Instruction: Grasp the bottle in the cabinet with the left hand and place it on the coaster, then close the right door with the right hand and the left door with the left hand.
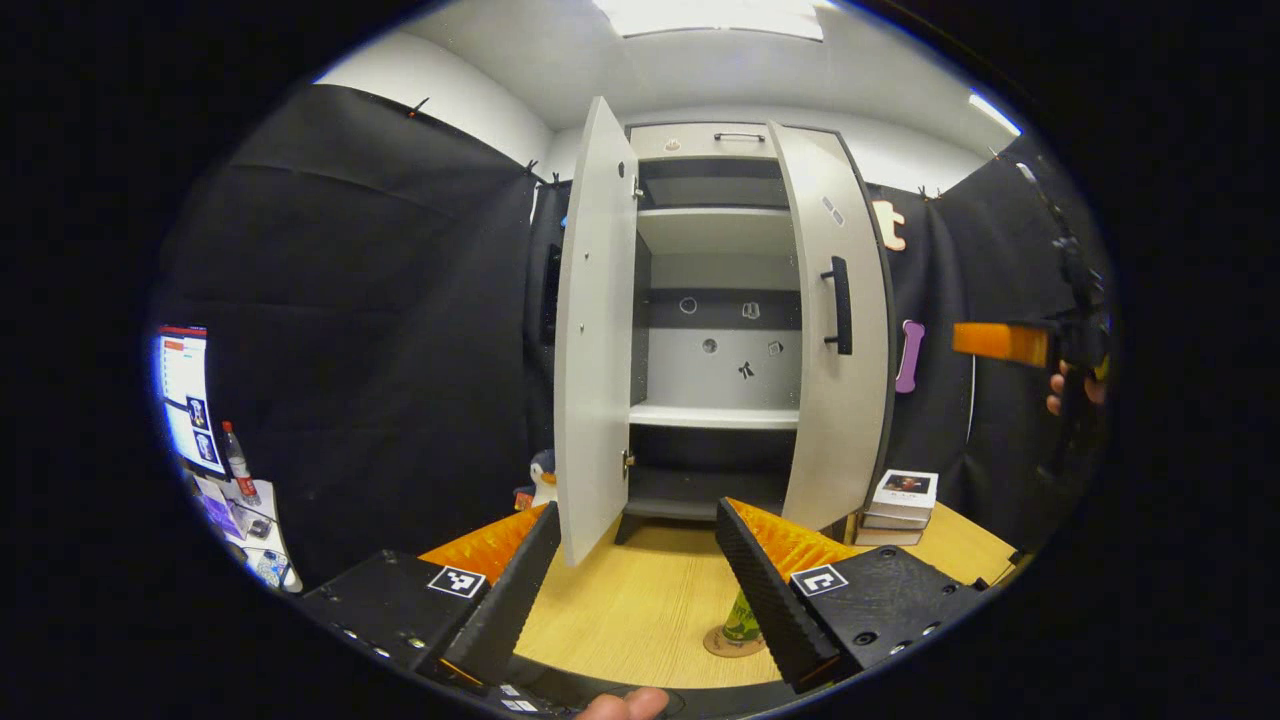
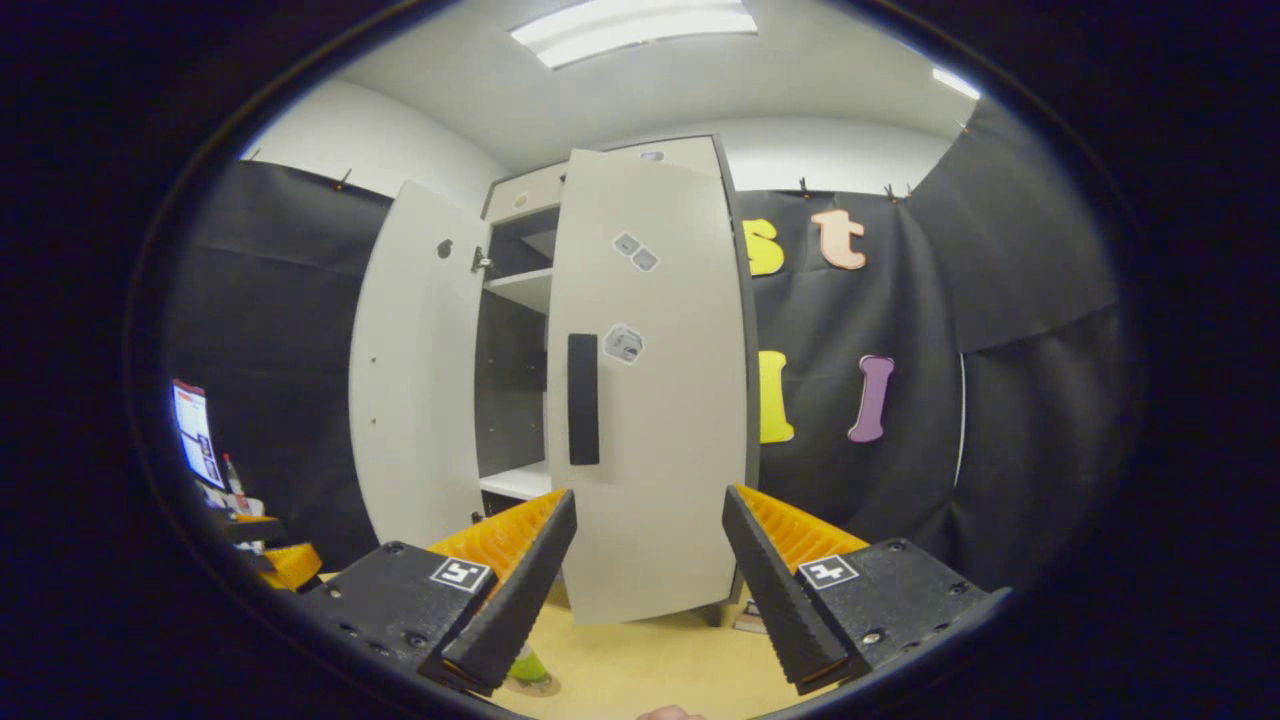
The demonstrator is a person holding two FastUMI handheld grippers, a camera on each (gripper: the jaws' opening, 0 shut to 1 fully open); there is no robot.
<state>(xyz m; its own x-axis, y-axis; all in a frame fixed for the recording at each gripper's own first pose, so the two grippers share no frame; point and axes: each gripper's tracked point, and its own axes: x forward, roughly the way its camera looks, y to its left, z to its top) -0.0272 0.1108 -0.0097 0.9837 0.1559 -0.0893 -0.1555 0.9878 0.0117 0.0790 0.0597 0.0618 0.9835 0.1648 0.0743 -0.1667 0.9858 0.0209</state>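
Left gripper view: left tool (image 1: 640,610) wide apart above bottle (image 1: 742,620) on coaster (image 1: 722,645); right tool (image 2: 645,610) likewise wide.

Green bottle (image 1: 742,618) upright on coaster (image 1: 733,644)

A stack of books (image 1: 902,507) lies on the wooden table (image 1: 640,610); far left, a lit monitor (image 1: 186,396), a red-capped bottle (image 1: 238,462) and a penguin toy (image 1: 541,478)

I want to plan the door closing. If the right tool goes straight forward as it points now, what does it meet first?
Probably the pale grey right cabinet door, near its black vertical handle; depth is unclear.
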